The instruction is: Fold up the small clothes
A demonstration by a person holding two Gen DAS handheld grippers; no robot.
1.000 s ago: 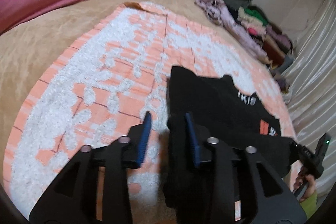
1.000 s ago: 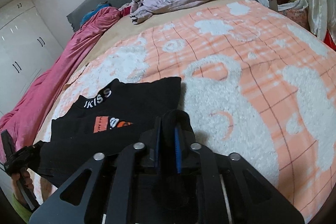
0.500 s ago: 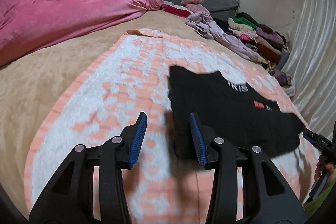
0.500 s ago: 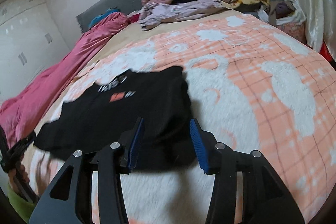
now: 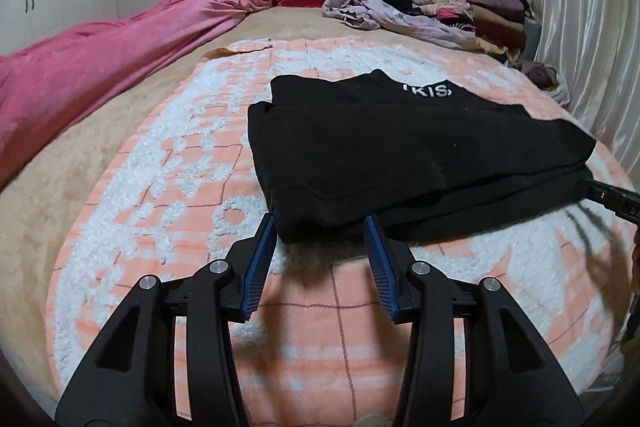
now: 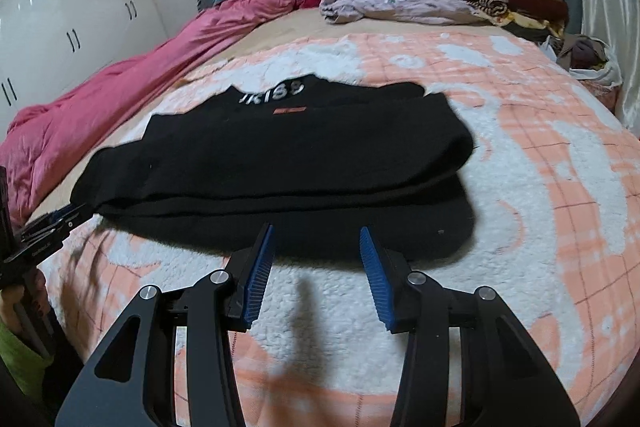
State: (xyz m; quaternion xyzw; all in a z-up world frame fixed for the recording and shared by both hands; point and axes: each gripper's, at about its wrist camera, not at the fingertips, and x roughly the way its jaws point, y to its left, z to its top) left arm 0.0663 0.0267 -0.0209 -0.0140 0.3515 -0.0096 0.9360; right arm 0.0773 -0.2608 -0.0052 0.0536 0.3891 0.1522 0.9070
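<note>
Lying folded over itself on the orange-and-white blanket (image 6: 540, 155) of the bed: black top (image 6: 280, 163), white lettering at the collar partly readable as "KISS" (image 6: 276, 93), small orange label (image 6: 289, 111) below, unreadable. Left hand-held gripper (image 5: 320, 227) and right hand-held gripper (image 6: 316, 233) both released, empty, just short of the near hem.

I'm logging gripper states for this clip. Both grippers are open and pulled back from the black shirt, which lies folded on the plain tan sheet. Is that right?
Not quite. The black shirt lies on the orange-and-white patterned blanket, not on the tan sheet, which sits beside it; both wrist views show this. The rest holds: the left gripper and right gripper are open and hold nothing.
</note>
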